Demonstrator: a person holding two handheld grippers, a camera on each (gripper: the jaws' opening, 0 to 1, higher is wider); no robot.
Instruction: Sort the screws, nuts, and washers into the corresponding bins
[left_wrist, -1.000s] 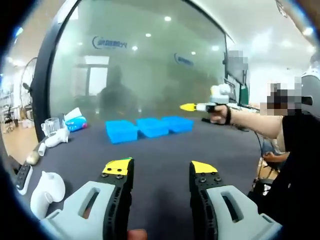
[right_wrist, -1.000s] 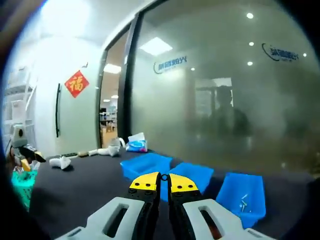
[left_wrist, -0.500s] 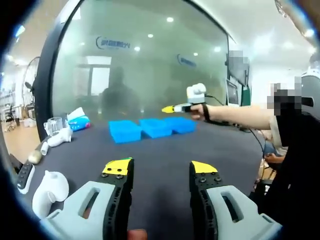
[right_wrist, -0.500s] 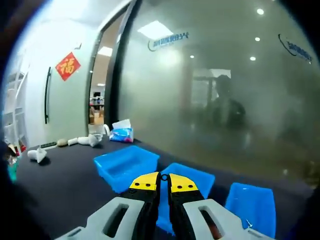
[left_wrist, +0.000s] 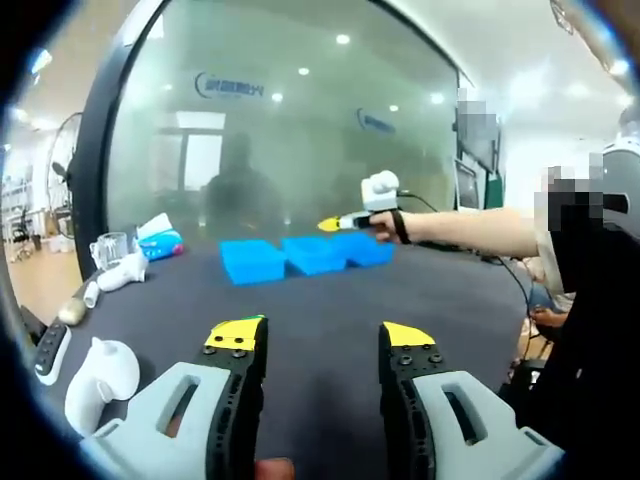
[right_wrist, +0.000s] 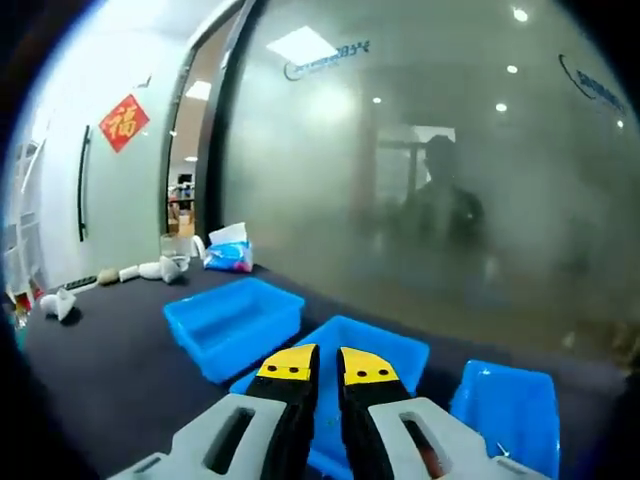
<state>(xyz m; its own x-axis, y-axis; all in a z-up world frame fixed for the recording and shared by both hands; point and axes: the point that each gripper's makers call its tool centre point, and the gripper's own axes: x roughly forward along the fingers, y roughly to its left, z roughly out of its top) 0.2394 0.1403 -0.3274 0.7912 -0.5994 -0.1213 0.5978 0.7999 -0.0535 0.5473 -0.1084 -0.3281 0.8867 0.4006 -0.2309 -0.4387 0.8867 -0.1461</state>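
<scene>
Bins first: three blue bins sit in a row on the dark table (left_wrist: 330, 310), against the frosted glass wall (left_wrist: 290, 130). From my left gripper view I see the left bin (left_wrist: 250, 262), the middle bin (left_wrist: 313, 253) and the right bin (left_wrist: 366, 249) touching or nearly so. My left gripper (left_wrist: 318, 340) hangs low over bare tabletop, jaws spread wide with nothing between them, and open dark surface runs from it to the bins. My right gripper (right_wrist: 328, 364) hovers above the middle bin, yellow tips almost together with a thin gap; I cannot tell whether they pinch anything. Small pale bits lie in the right bin, too small to name. White clutter (left_wrist: 95, 375) lines the table's left edge.
</scene>
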